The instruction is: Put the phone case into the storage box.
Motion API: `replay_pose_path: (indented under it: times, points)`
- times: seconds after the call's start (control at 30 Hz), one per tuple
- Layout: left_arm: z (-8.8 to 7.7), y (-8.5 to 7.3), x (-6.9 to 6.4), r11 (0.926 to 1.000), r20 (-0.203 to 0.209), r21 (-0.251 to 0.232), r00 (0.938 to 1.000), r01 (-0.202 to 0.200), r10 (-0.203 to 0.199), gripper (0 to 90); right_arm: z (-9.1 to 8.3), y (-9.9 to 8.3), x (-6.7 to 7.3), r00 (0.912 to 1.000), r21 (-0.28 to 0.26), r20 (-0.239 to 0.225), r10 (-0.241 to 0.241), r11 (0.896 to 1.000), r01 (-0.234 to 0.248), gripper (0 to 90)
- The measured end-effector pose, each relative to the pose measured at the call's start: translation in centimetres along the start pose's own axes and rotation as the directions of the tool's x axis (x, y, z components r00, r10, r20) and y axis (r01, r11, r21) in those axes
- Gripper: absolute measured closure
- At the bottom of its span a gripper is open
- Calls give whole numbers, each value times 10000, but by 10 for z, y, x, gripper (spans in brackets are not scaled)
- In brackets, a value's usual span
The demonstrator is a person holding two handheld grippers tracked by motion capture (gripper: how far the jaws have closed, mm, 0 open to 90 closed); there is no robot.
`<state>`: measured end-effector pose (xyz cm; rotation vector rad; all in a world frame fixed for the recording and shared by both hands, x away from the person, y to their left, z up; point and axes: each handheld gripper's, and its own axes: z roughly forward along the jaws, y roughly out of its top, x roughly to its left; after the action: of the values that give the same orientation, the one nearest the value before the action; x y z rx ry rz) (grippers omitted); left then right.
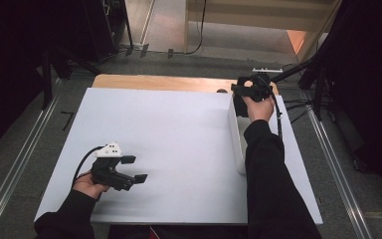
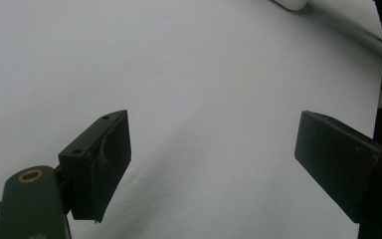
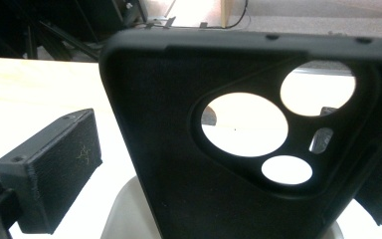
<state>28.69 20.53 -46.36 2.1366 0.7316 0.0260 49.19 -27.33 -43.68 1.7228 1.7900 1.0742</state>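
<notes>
A black phone case (image 3: pixel 179 164) with round camera cut-outs stands upright between the jaws of my right gripper (image 3: pixel 219 184), its lower end in a white bin (image 3: pixel 124 214). The left pad (image 3: pixel 62 164) stands clear of the case. The right pad is mostly hidden behind the case's edge. In the high view the right gripper (image 1: pixel 251 92) hovers over the far end of the long white bin (image 1: pixel 238 144) at the table's right side. My left gripper (image 1: pixel 135 169) rests near the front left, open with nothing between its pads (image 2: pixel 99 164).
A white board (image 1: pixel 179 149) covers the table; a strip of bare wood (image 1: pixel 164 82) shows along its far edge. Dark stands and cables (image 1: pixel 318 74) crowd the floor on the right. Metal rails (image 1: pixel 20 164) run along both sides.
</notes>
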Motion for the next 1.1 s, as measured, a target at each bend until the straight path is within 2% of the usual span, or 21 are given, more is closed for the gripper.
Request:
replay_pose_path:
  times: [0.2, 0.33, 0.53, 1.1]
  points:
    - [0, 0, 0, 10000, -14, 2, 10000, -2, 2, 143, -1, 2, -4, 9999, 27, -104, 70, 10000, -70, 0]
    - [0, 0, 0, 10000, -19, 10, 10000, 5, -5, 143, -3, 6, -3, 10000, 41, -59, -44, 10000, 44, 0]
    - [0, 0, -1, 10000, 0, -35, 10000, 31, -31, 143, -9, 14, -1, 10000, 29, -34, 60, 10000, -60, 0]
    - [0, 0, 0, 10000, 2, 30, 10000, 6, -6, 142, -32, 41, 4, 9992, -243, 82, -393, 9989, 395, 0]
